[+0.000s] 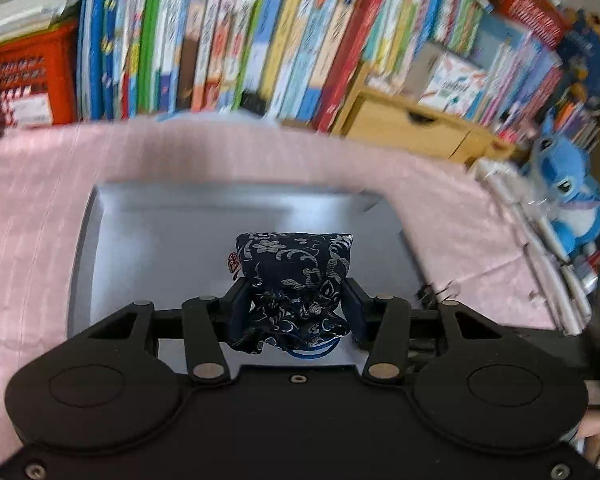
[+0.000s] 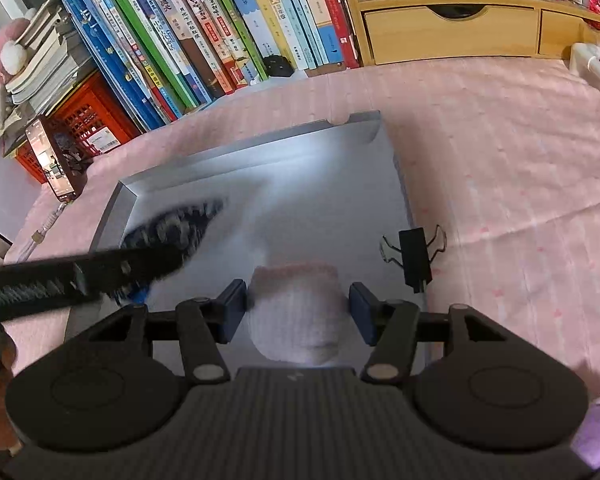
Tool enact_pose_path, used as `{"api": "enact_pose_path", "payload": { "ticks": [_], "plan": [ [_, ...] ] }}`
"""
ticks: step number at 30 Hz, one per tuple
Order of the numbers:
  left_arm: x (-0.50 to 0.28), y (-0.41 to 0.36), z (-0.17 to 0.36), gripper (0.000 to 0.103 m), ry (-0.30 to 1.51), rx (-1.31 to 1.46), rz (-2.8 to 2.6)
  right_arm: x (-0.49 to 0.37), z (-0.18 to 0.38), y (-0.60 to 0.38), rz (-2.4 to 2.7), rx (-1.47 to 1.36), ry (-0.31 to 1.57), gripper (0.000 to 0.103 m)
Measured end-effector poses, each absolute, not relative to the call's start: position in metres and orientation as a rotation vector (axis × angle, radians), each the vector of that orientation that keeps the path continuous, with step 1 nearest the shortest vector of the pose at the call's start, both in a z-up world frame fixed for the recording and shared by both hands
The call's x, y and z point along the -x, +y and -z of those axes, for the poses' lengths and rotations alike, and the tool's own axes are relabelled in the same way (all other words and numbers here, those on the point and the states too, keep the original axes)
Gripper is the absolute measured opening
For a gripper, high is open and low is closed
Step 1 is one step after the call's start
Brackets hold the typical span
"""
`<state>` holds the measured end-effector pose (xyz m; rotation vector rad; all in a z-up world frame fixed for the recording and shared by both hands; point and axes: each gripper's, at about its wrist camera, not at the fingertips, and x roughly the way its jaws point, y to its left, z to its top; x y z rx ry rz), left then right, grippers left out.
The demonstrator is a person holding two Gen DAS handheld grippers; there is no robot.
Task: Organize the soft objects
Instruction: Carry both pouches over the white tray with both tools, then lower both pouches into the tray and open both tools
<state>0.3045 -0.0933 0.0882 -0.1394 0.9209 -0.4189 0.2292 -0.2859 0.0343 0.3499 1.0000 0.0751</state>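
**A:** Two soft things are seen at the jaws. The left gripper (image 1: 298,306) is clenched on the gathered neck of a dark navy brocade pouch with silver flowers (image 1: 294,264), whose plump body hangs out past the pads, above the grey metal tray (image 1: 140,216).

**B:** And the right gripper (image 2: 298,306)?

**A:** A pale pink-and-white knitted bundle (image 2: 296,312) lies between its blue pads (image 2: 234,308), just over the tray floor. A gap is seen on the right side; on the left the picture is blurred, so contact may or may not be made. It is best counted as released.

**B:** How should the step be done well?

**A:** The pouch should be lowered until its base is borne by the tray before the pads are parted, and set well apart from the bundle. The black binder clip (image 2: 414,256) on the tray's right rim should be avoided. The pink cloth (image 2: 500,152) beneath should not be dragged.
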Motion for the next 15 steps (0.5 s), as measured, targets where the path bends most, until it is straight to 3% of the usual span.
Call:
{"api": "enact_pose_path", "payload": {
  "ticks": [15],
  "plan": [
    [-0.313, -0.092, -0.051, 0.047, 1.077, 0.100, 0.336, -0.229, -0.031, -0.288, -0.078, -0.348, 0.997, 0.062]
  ]
}}
